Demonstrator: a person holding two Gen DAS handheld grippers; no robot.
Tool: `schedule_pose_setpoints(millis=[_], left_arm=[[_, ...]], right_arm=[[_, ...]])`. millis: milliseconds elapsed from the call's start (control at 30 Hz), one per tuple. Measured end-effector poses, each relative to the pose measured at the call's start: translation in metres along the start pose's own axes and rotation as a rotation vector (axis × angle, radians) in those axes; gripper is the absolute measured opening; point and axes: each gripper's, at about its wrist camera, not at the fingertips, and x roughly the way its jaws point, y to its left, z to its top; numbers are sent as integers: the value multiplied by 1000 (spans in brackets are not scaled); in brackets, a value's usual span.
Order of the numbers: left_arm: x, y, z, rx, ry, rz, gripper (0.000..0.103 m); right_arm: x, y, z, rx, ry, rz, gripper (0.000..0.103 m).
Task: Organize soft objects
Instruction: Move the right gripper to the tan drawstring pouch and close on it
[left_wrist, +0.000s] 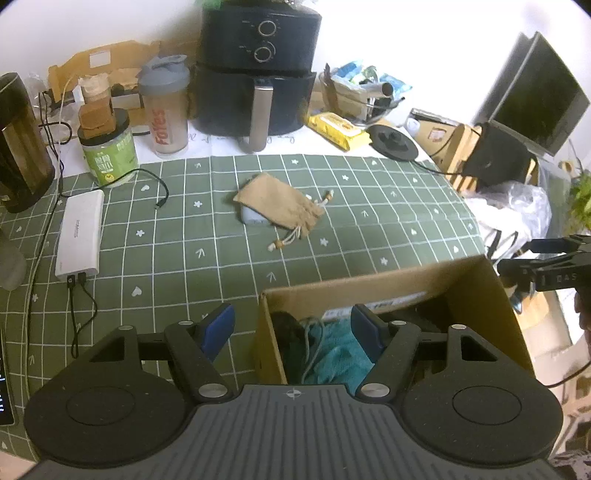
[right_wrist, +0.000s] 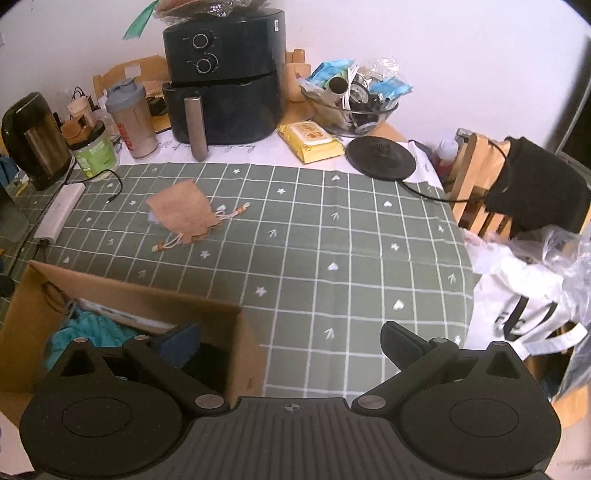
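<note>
A counter covered by a green cloth with a white grid (left_wrist: 155, 258) is seen from both wrist views. Near its middle a tan drawstring fabric pouch (left_wrist: 280, 206) lies flat, with its beaded cords spread beside it and a small pale blue object (left_wrist: 253, 218) tucked partly under its near edge. At the near edge of the counter an open brown cardboard box (left_wrist: 369, 288) is placed; a teal towel-like cloth (left_wrist: 340, 354) and something dark are seen inside it.

The left gripper (left_wrist: 291, 325) is held above the box's left wall, one blue-padded finger outside the box and the other over its interior. Its jaws are parted fairly wide and nothing is held between them. The right gripper (right_wrist: 291, 343) is held over the box's right corner and the bare cloth beside it; its jaws are spread wide and empty.

At the back a black air fryer (right_wrist: 225, 77), a grey-lidded shaker bottle (right_wrist: 131, 118), a yellow pack of wipes (right_wrist: 310, 142) and a white power bank (left_wrist: 79, 232) are seen.
</note>
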Motion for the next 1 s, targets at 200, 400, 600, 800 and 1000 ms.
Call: schedule_pose_setpoints(millis=[200,400,600,800,1000], left_arm=[[3,1,7,-25,-10,12,69],[7,1,11,-54,-10,21,69],[10,2,12,-83,-2,34,69],[11,3,11,-109,-1,48,69],[11,5,9,-136,-1,62,69]], right_arm=[[13,-13,17,-53,-13,4,103],[29,-22,37,-109,-34,14,103],[48,-27,56,-161,-46,24,103],[71,-27,71,-216,-43,53,103],[96,-22,88,-250,-21,141,103]])
